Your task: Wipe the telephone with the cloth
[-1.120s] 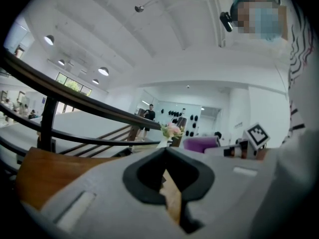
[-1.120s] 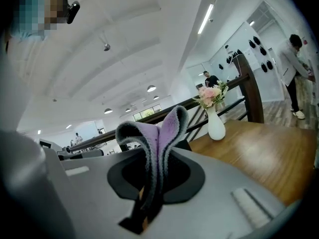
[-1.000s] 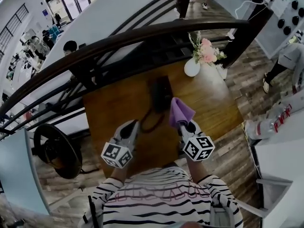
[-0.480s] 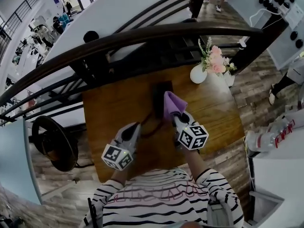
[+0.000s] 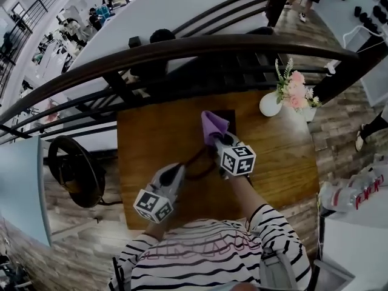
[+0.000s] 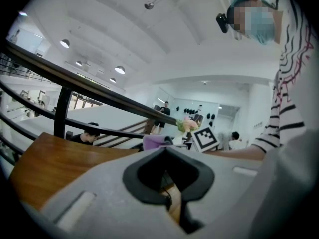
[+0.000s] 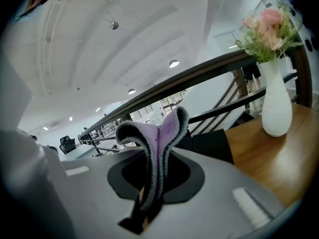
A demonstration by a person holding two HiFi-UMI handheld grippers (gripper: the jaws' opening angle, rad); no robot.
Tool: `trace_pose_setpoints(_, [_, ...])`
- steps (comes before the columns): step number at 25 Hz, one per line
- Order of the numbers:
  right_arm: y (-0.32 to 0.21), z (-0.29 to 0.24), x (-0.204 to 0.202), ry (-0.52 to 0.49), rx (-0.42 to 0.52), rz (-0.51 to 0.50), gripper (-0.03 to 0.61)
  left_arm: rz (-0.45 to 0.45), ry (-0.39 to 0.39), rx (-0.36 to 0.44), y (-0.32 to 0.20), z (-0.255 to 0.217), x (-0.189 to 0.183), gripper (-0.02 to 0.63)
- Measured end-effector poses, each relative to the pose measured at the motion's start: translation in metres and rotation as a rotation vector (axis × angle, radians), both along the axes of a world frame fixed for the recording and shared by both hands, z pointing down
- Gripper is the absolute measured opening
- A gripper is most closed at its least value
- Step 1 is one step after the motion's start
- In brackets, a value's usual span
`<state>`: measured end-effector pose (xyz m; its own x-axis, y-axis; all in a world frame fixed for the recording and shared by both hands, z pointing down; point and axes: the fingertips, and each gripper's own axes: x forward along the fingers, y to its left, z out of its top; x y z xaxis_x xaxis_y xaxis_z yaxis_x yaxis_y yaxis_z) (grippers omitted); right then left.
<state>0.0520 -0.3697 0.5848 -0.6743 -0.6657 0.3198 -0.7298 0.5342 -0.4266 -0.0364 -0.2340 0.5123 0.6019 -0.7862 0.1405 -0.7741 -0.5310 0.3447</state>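
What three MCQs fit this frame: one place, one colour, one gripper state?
1. Where on the table is the vase? A. near left B. far right C. centre
2. Colour of the cloth? A. purple B. green C. yellow
3. State of the right gripper? A. open, empty B. shut on the vase C. shut on the cloth
Answers: 1 B, the head view shows the vase by the table's far right corner; 2 A, both views show it purple; 3 C, the right gripper view shows the jaws clamped on the cloth.

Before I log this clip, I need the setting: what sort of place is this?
Likely a mezzanine or landing in a big open office: a wooden table beside a dark railing, wood-plank floor, people on a lower level.
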Motion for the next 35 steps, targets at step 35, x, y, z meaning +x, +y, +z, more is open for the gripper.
trace_pose_setpoints(35, [-0.022,0.023,0.131,0.156,-0.028,0.272,0.034,0.028,-0.013,-0.008,0.005,0.003,0.012,0.003])
